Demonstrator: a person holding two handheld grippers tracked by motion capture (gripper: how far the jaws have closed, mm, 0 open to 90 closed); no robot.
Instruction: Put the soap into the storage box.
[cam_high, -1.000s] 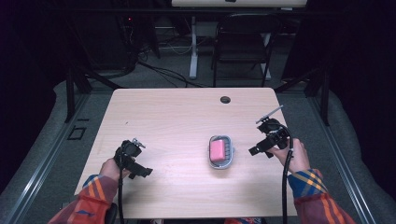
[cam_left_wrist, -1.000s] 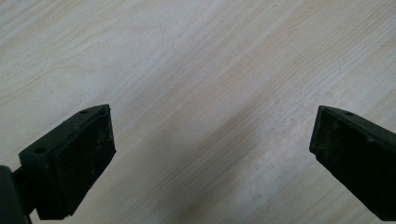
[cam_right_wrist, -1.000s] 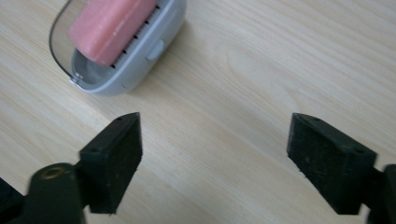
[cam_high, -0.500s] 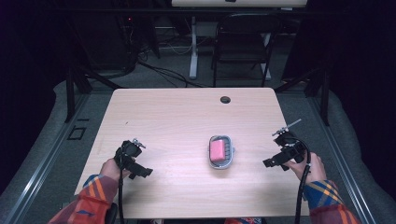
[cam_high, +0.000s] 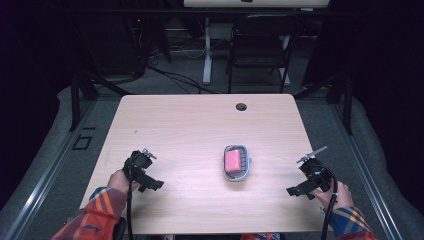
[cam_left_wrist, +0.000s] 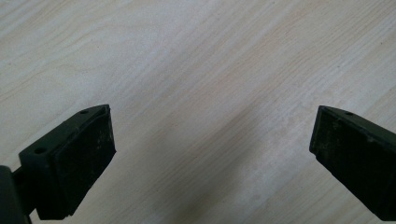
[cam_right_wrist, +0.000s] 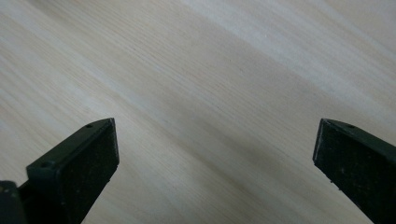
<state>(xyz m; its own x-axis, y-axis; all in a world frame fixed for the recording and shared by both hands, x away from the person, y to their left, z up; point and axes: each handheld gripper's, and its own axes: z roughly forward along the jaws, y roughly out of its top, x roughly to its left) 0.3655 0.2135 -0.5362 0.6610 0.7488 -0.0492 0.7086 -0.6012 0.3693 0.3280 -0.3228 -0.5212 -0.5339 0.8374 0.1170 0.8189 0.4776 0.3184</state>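
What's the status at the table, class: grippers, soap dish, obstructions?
Left gripper open, empty, near table edge. Right gripper open, empty. Pink soap sits in grey dish, mid-table, untouched. Nothing between grippers and dish.

- I can read no text, label, brand, number or sign anywhere on the wooden surface (cam_high: 190, 130).
- The pink item's grey tray (cam_high: 245, 170) bears no marking I can read.

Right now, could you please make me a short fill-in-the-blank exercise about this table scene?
1. The soap in the grey dish is ____ in colour.
2. Both the left claw and the right claw are ____, holding nothing.
3. The tabletop is made of light ____.

Missing words: pink; open; wood
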